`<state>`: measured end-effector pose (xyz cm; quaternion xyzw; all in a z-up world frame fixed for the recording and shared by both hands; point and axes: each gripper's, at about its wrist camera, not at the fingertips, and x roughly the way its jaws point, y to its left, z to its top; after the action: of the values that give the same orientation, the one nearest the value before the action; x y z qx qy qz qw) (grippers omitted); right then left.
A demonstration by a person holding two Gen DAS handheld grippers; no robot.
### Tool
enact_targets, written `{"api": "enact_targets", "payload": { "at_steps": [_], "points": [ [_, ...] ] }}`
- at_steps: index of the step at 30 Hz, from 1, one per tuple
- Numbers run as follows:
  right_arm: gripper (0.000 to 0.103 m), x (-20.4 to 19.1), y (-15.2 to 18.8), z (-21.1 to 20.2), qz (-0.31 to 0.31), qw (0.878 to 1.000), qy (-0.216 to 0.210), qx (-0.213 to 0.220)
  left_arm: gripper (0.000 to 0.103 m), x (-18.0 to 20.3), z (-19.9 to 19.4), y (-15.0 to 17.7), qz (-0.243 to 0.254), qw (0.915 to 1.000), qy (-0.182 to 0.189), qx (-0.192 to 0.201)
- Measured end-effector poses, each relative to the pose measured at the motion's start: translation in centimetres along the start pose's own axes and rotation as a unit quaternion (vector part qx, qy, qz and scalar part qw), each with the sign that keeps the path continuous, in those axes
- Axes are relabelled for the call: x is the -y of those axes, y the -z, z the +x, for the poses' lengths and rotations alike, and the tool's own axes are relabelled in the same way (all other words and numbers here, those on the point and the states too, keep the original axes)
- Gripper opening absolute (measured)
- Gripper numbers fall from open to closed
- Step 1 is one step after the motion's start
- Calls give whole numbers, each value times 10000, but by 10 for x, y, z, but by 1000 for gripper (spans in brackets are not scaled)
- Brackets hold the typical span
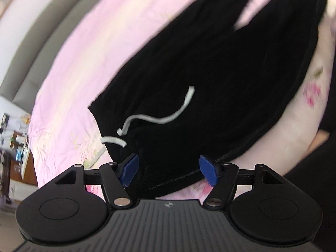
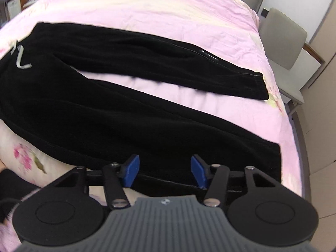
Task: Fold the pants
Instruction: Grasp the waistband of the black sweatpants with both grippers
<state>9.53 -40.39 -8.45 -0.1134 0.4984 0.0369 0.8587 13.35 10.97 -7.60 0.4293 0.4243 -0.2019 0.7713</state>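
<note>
With both my left tongs (image 1: 169,171) and right tongs (image 2: 163,172) spread over the black fleece drawstring pants (image 2: 126,113), I should pinch the near hem squarely before lifting.

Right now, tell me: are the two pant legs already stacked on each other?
No. In the right wrist view the black pants lie with both legs spread apart, pink bedsheet showing between them.

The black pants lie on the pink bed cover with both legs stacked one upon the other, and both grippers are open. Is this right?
Not quite. The right wrist view shows the legs of the black pants spread apart, with pink bed cover between them. The rest holds: left gripper and right gripper are both open.
</note>
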Motion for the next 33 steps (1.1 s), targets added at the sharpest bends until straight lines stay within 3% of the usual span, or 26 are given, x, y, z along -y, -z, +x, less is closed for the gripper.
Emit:
{"api": "enact_targets", "payload": {
  "at_steps": [6,10,16,18,24,30,33],
  "points": [
    [51,33,-3,25,-430,9973,283,-532,79,7,52,10,1135,9913,195,-644],
    [63,36,4,44,-1300,9865,481,-876,79,19,77,17,1978,9765,267,-814],
    [69,40,10,73,-2125,9686,234,-1271,81,39,106,24,3054,9488,118,-792],
    [71,34,14,81,-2413,9626,220,-1210,81,40,113,25,3182,9449,136,-762],
    [70,27,12,87,-3047,9439,66,-1272,88,33,127,24,3180,9448,311,-718],
    [70,22,15,81,-3624,9176,-176,-1624,87,35,127,28,3402,9373,353,-667],
    [72,16,19,92,-3715,9157,-64,-1530,87,41,135,21,3349,9384,347,-774]
  ]
}}
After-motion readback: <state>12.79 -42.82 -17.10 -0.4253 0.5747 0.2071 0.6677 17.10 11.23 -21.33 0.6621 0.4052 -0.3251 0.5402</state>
